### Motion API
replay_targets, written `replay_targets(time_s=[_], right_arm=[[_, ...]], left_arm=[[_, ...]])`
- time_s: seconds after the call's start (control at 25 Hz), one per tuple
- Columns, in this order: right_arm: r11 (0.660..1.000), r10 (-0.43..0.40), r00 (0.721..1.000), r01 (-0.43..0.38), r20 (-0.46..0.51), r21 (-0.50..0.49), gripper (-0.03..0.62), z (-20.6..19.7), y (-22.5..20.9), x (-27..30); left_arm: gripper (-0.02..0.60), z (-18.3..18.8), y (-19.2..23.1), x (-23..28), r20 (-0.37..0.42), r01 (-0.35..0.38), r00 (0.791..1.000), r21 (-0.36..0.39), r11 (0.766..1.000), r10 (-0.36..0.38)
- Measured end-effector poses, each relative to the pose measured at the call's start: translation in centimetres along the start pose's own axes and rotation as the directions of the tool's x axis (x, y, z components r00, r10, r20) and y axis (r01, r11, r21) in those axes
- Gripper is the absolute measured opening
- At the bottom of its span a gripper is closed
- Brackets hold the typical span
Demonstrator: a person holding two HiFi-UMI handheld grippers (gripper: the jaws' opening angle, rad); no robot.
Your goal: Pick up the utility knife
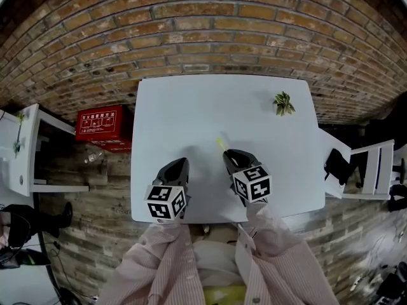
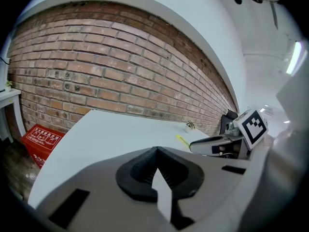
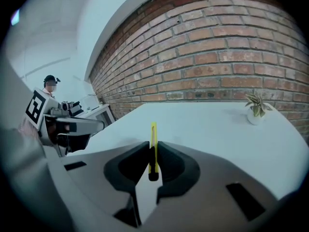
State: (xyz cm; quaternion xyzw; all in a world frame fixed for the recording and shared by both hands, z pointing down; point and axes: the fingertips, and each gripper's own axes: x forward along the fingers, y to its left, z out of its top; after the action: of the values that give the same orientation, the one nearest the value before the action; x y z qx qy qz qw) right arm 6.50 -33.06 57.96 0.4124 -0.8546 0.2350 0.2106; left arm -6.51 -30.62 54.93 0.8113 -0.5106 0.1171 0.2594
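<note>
A slim yellow utility knife (image 3: 153, 144) stands on edge between the pads of my right gripper (image 3: 152, 151), which is shut on it; its yellow tip sticks out past the jaws. In the head view the knife (image 1: 220, 143) pokes out ahead of the right gripper (image 1: 233, 157), held above the white table (image 1: 191, 107). My left gripper (image 1: 178, 168) hovers beside it to the left, over the table's near edge. In the left gripper view its jaws (image 2: 155, 154) meet with nothing between them, and the knife (image 2: 182, 140) shows in the right gripper (image 2: 215, 144) off to the right.
A small potted plant (image 1: 283, 103) stands near the table's far right corner. A brick wall (image 1: 210, 24) runs behind the table. A red box (image 1: 100, 124) lies on the floor to the left, and white furniture (image 1: 375, 167) stands at the right.
</note>
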Motion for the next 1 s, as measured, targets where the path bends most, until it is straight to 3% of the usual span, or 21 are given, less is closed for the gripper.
replay_targets(time_s=[0.52, 1.0], right_arm=[[0.999, 0.003, 0.980, -0.010, 0.197, 0.038, 0.055, 3.9, 0.7, -4.5], [0.999, -0.035, 0.928, 0.022, 0.372, 0.040, 0.055, 8.5, 0.4, -9.1]], left_arm=[[-0.009, 3.5, -1.9, -2.5, 0.110, 0.016, 0.994, 0.105, 0.994, -0.028], [-0.009, 8.2, -3.2, -4.7, 0.236, -0.010, 0.971, 0.171, 0.985, -0.031]])
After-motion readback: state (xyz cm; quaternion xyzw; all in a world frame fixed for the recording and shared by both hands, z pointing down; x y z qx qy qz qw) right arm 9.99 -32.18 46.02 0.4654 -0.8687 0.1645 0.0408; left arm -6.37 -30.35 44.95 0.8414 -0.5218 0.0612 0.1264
